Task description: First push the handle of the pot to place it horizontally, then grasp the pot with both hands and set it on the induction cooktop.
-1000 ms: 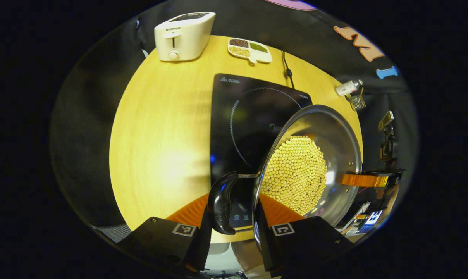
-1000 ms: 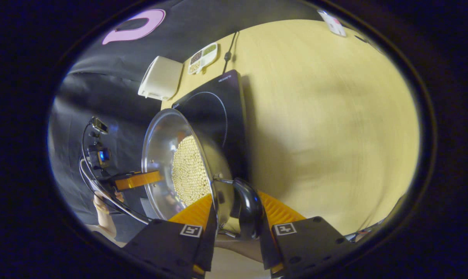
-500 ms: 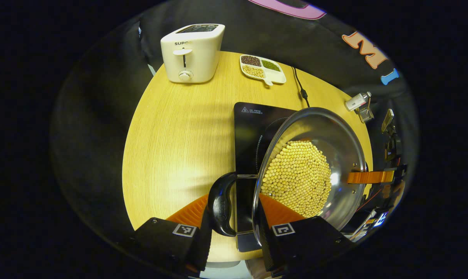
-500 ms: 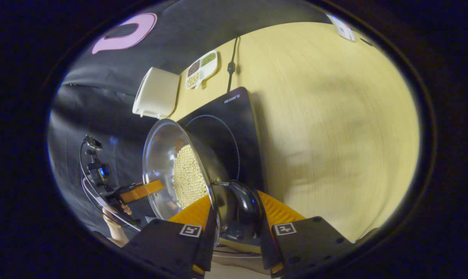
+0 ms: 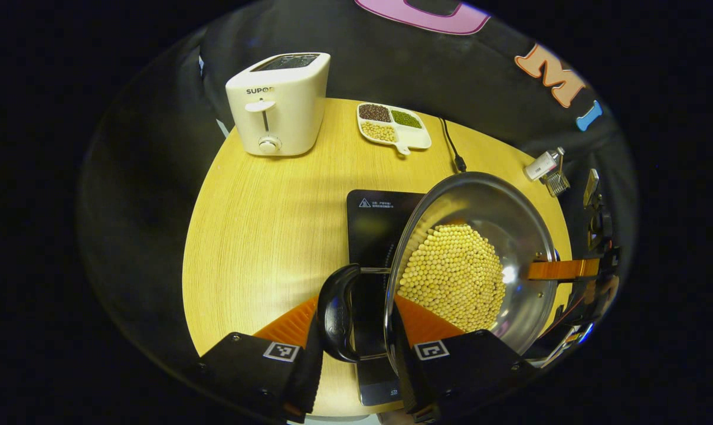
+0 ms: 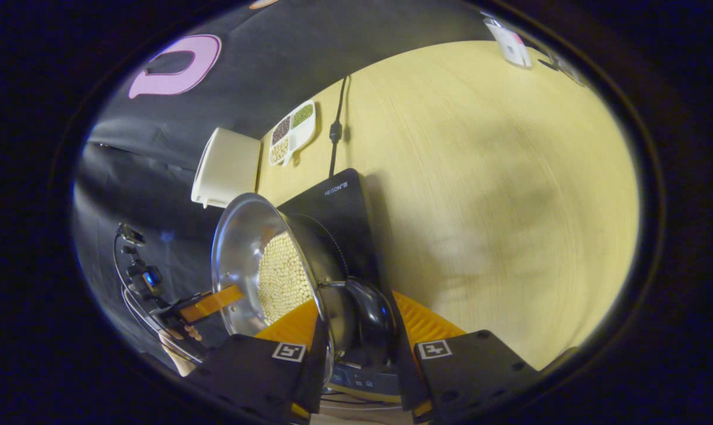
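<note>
A steel pot [image 5: 510,236] full of pale yellow beans hangs over the black induction cooktop [image 5: 371,236] and covers its ring. In the left gripper view my left gripper [image 5: 356,330] is shut on one black loop handle [image 5: 336,313], one finger outside the loop and the other inside the rim. The right gripper [image 5: 560,270] shows across the pot at the opposite handle. In the right gripper view my right gripper [image 6: 359,348] is shut on the other black handle [image 6: 371,313] of the pot [image 6: 244,248], above the cooktop [image 6: 344,206]. The left gripper [image 6: 209,301] and a hand [image 6: 176,348] show beyond.
On the round wooden table [image 5: 256,236] a cream toaster [image 5: 277,103] stands at the back, with a white divided dish [image 5: 395,124] of grains beside it. The cooktop's black cable [image 5: 451,147] runs to the back edge. A small white object [image 5: 542,165] lies near the right rim.
Both grippers have carried the pot farther over the cooktop, so it now hides most of the ring. The grips on the handles are unchanged.
</note>
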Action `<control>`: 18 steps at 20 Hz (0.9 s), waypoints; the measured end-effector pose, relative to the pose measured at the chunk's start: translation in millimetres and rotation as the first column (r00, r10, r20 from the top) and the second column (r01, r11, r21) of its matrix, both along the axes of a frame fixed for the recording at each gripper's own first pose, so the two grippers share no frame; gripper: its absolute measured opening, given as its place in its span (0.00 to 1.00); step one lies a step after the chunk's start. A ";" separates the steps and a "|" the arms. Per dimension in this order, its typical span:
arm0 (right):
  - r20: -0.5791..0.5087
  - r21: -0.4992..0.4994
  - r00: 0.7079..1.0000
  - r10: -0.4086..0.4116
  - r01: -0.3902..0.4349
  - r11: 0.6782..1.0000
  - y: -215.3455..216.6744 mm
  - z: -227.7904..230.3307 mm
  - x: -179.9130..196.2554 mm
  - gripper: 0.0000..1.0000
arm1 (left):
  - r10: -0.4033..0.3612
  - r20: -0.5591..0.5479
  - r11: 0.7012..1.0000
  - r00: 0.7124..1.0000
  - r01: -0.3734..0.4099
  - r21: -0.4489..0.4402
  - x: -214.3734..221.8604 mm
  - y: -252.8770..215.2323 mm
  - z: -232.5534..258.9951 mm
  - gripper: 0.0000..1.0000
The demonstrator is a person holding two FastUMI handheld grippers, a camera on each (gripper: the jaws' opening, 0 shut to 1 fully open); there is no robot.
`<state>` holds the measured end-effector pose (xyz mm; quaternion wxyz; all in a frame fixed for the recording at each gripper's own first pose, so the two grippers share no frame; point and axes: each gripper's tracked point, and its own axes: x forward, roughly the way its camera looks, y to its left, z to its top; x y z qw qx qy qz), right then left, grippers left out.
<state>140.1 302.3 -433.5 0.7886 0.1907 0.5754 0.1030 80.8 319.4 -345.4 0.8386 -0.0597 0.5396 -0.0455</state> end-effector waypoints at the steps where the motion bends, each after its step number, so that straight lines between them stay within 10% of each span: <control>1: 0.005 -0.001 1.000 0.001 -0.001 1.000 0.6 -0.7 0.0 0.47 | -0.003 0.000 1.000 1.000 0.003 -0.002 -0.3 -0.4 0.4 0.56; 13: 0.112 0.000 0.994 -0.006 0.006 1.000 6.4 10.4 3.7 0.50 | 0.063 -0.009 0.998 0.998 -0.063 0.008 -11.1 -0.1 2.2 0.60; 16: 0.217 0.004 0.976 -0.012 0.011 1.000 7.0 26.3 10.0 0.96 | 0.101 0.086 0.993 0.991 -0.106 0.057 -12.9 6.1 16.2 0.87; 18: 0.259 -0.034 0.966 0.015 -0.006 0.999 -0.8 34.2 -0.7 1.00 | 0.119 0.178 0.985 0.977 -0.139 0.101 -11.2 13.8 39.7 0.98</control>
